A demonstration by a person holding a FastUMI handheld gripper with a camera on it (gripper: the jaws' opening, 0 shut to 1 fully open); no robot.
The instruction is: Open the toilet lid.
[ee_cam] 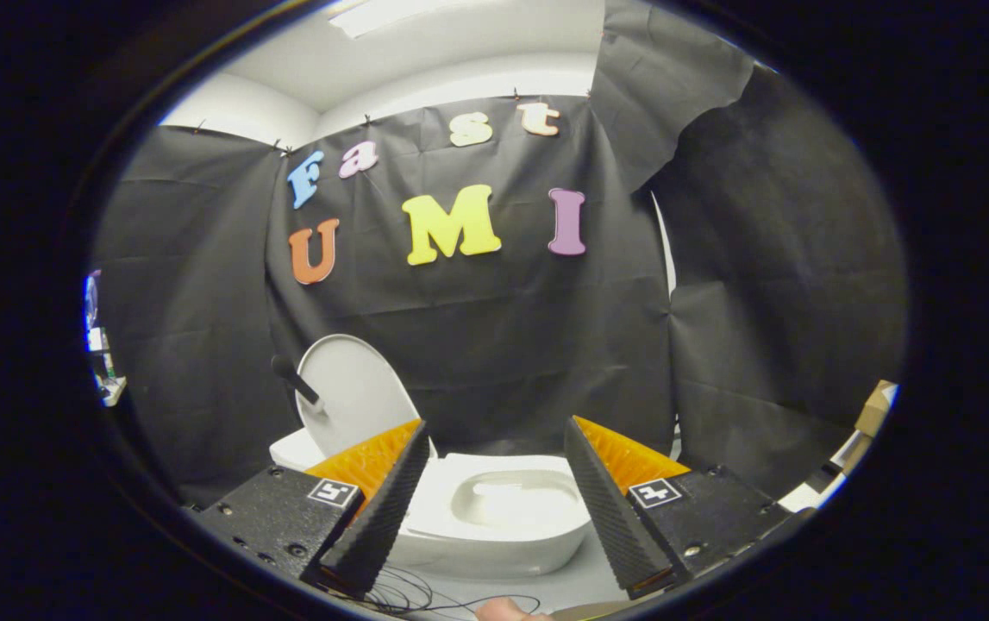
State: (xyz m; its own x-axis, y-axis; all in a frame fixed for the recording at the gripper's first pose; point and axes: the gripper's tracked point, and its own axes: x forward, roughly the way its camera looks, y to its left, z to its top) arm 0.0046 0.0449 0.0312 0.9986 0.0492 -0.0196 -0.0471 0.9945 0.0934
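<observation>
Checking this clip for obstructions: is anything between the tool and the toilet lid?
Nothing visible. The tool is open and empty, the bowl showing between its fingers. The lid already stands upright beyond the left finger, with open space before it.

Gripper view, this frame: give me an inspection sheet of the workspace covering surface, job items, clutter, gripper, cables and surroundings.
Surface: pale floor under the toilet, bare where visible.
Job's things: toilet lid raised upright at the back; toilet bowl exposed, seen between and beyond the fingers.
Clutter: cardboard box and papers at the far right; shelf with small items at the far left.
Gripper: gripper open, fingers spread wide, touching nothing.
Cables: thin dark wires looped on the floor just below the fingers.
Surroundings: black cloth wall behind the toilet; white ceiling with a light panel.
</observation>
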